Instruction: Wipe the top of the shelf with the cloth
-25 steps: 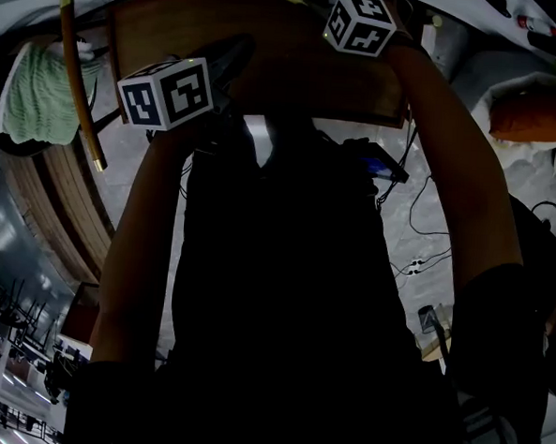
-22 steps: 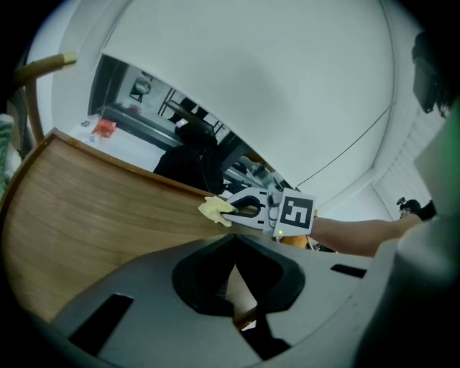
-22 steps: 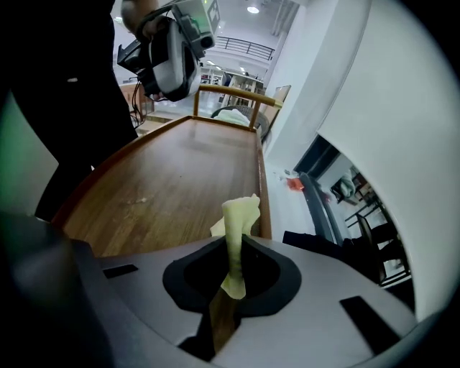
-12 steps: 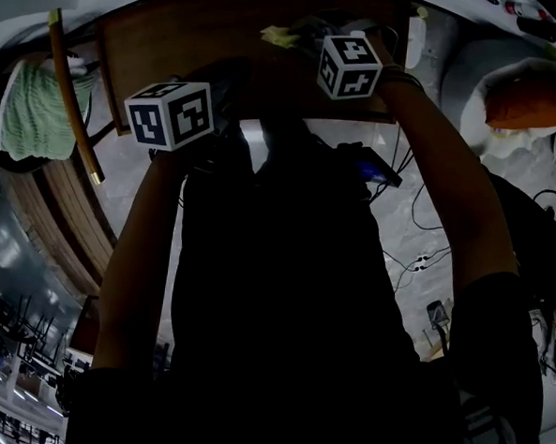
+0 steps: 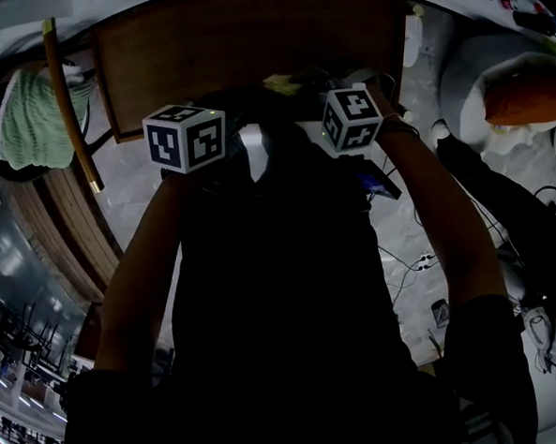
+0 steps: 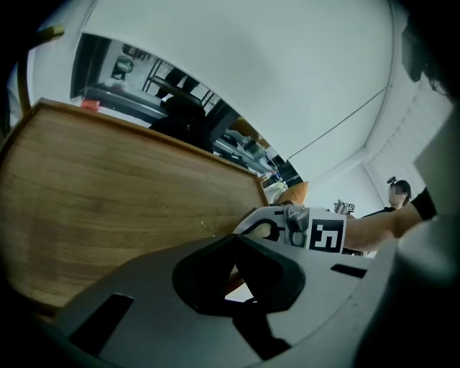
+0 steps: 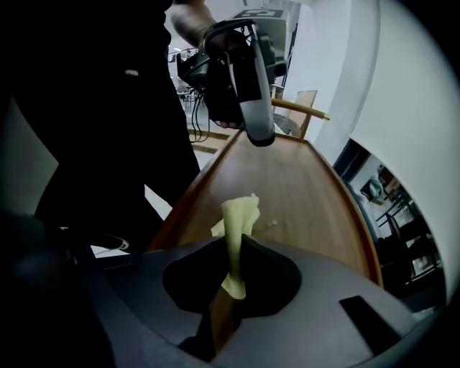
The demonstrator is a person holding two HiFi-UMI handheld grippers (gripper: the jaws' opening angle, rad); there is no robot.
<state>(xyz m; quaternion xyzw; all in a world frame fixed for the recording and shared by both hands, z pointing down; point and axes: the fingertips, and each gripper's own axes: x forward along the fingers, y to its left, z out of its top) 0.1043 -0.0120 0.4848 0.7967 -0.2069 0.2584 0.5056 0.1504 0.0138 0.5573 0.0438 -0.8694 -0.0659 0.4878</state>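
Yellow cloth (image 7: 239, 219) pinched in right tongs (image 7: 231, 277) over wooden shelf (image 7: 295, 190)

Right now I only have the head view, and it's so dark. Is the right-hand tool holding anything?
Observer: Yes, the right gripper pinches a pale yellow cloth between its fingers.
Operator: And the left one?
Observer: The left gripper is shut on nothing.
Operator: Is the cloth on the wood?
Observer: Its free end points at the shelf top, near one edge; whether they touch, I can't tell.
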